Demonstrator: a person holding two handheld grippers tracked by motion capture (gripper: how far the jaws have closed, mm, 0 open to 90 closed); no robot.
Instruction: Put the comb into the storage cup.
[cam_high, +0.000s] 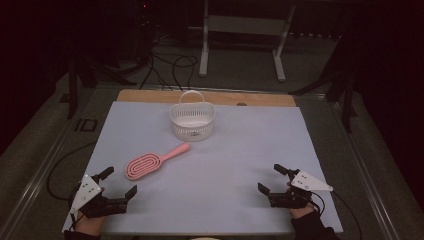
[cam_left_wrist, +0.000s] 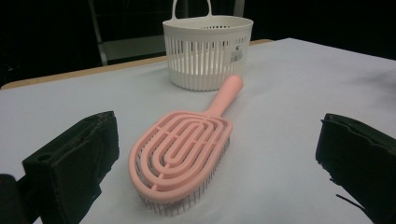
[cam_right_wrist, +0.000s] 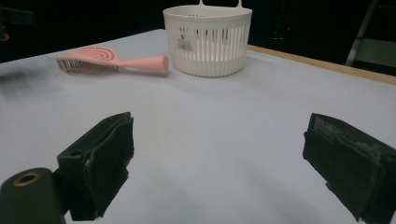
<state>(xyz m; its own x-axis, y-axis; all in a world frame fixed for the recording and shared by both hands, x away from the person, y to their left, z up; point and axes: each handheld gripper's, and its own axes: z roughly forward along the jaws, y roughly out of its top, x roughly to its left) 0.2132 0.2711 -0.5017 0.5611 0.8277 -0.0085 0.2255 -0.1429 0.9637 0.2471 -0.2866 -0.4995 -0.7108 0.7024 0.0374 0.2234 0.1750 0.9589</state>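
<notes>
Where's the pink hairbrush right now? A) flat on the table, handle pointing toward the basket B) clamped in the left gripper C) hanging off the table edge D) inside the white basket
A: the pink hairbrush lies bristles-down on the table, its handle aimed at the white basket, with nothing between either gripper's open jaws.

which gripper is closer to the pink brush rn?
Left. The left gripper sits just below the brush, open and facing its head. The right gripper, also open, is across the table near the other front corner.
</notes>
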